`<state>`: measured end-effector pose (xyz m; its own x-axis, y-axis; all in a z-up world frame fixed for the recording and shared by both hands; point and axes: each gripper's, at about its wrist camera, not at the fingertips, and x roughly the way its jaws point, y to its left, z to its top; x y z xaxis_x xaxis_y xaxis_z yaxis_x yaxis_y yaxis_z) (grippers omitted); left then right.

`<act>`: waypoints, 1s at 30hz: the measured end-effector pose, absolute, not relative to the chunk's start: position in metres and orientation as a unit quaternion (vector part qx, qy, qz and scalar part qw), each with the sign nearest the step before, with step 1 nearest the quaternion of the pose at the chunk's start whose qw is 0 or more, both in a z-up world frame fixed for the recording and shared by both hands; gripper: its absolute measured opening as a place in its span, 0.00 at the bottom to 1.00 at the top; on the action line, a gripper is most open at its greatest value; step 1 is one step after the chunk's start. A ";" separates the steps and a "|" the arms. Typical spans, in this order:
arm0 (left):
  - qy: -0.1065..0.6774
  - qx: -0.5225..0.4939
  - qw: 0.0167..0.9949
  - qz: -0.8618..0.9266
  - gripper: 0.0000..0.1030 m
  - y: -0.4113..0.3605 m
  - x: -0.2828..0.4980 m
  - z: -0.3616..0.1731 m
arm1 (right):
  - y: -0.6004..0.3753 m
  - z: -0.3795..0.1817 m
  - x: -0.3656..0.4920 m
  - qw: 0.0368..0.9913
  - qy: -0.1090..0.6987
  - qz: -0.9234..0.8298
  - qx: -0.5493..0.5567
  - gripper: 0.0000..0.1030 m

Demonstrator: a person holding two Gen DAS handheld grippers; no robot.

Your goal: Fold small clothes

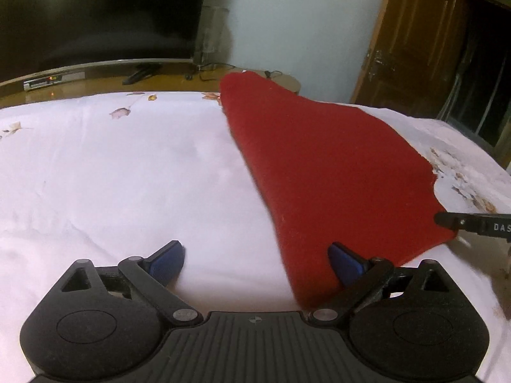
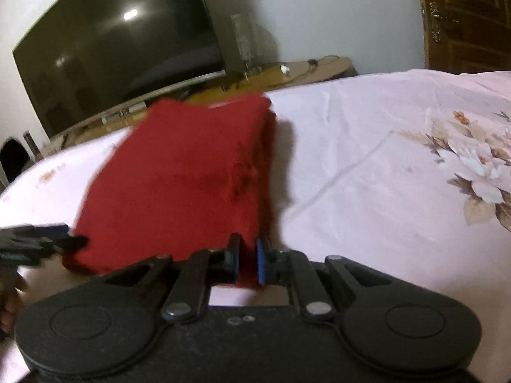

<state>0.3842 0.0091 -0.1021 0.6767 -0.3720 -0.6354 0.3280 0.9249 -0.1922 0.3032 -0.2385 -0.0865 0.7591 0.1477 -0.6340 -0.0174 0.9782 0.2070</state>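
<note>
A red garment (image 1: 322,166) lies folded lengthwise on the white floral bedsheet (image 1: 111,172). My left gripper (image 1: 255,263) is open, its blue pads wide apart over the near left edge of the garment, holding nothing. In the right wrist view my right gripper (image 2: 247,260) is shut on the near right corner of the red garment (image 2: 179,178), with cloth pinched between the blue pads. The right gripper's tip shows at the right edge of the left wrist view (image 1: 472,223), and the left gripper shows at the left edge of the right wrist view (image 2: 35,239).
A large dark television (image 2: 118,48) stands on a wooden stand (image 1: 166,79) beyond the bed's far edge. A set-top box (image 1: 52,81) and cables lie there. A wooden door (image 1: 415,32) is at the far right.
</note>
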 end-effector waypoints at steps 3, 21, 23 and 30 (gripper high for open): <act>0.341 -0.041 0.923 -0.174 0.94 0.012 0.383 -0.081 | -0.236 -0.079 0.308 0.930 0.354 0.037 0.090 0.21; 0.367 0.008 0.918 -0.153 1.00 -0.034 0.431 -0.086 | -0.209 -0.079 0.352 0.946 0.321 0.040 0.002 0.49; 0.362 0.016 0.920 -0.152 1.00 -0.037 0.430 -0.084 | -0.208 -0.078 0.347 0.949 0.312 0.045 0.002 0.49; 0.350 0.026 0.924 -0.150 1.00 -0.041 0.431 -0.074 | -0.218 -0.067 0.353 0.955 0.292 0.051 0.031 0.53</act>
